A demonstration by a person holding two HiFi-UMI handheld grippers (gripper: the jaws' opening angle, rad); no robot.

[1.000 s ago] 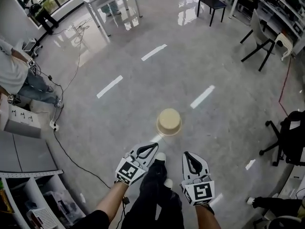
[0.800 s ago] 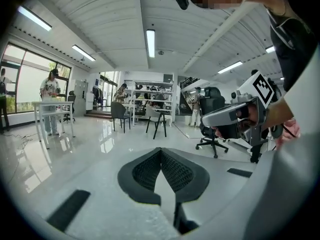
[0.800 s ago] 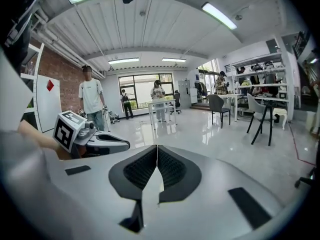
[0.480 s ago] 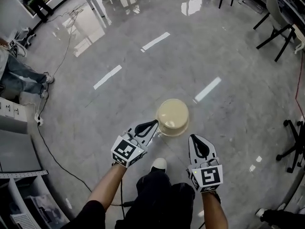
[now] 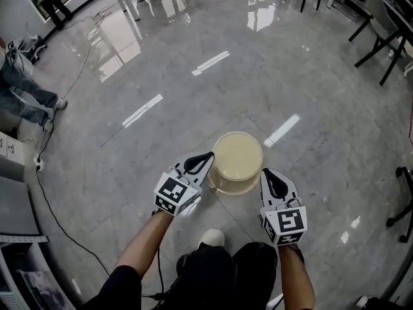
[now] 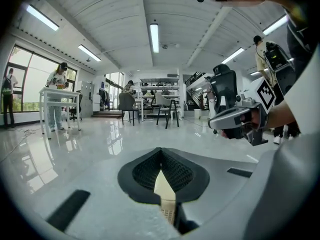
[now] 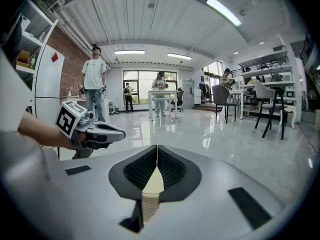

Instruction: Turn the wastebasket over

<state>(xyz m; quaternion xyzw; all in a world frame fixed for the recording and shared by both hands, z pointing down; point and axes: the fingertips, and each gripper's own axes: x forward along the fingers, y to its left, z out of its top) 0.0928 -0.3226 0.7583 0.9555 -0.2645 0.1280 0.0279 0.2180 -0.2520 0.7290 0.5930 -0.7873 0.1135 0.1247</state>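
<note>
A cream round wastebasket (image 5: 237,162) stands on the grey floor with what looks like its closed flat end up and its wider rim down. My left gripper (image 5: 208,155) is shut, its tip close beside the basket's left side. On the basket's right side my right gripper (image 5: 266,173) is also shut. In the left gripper view the shut jaws (image 6: 161,149) frame a sliver of the cream basket (image 6: 164,191), and the right gripper (image 6: 215,121) shows opposite. The right gripper view shows its shut jaws (image 7: 157,146), the basket (image 7: 151,189) and the left gripper (image 7: 122,132).
Black chairs (image 5: 381,31) stand at the far right. A cable (image 5: 51,205) runs along the floor at the left, near a seated person's legs (image 5: 26,92). My own shoe (image 5: 211,237) is just behind the basket. Other people and tables stand farther off.
Both grippers have dropped low and moved forward to either side of the basket. The head camera has come closer, so the basket looks larger. Both stay shut.
</note>
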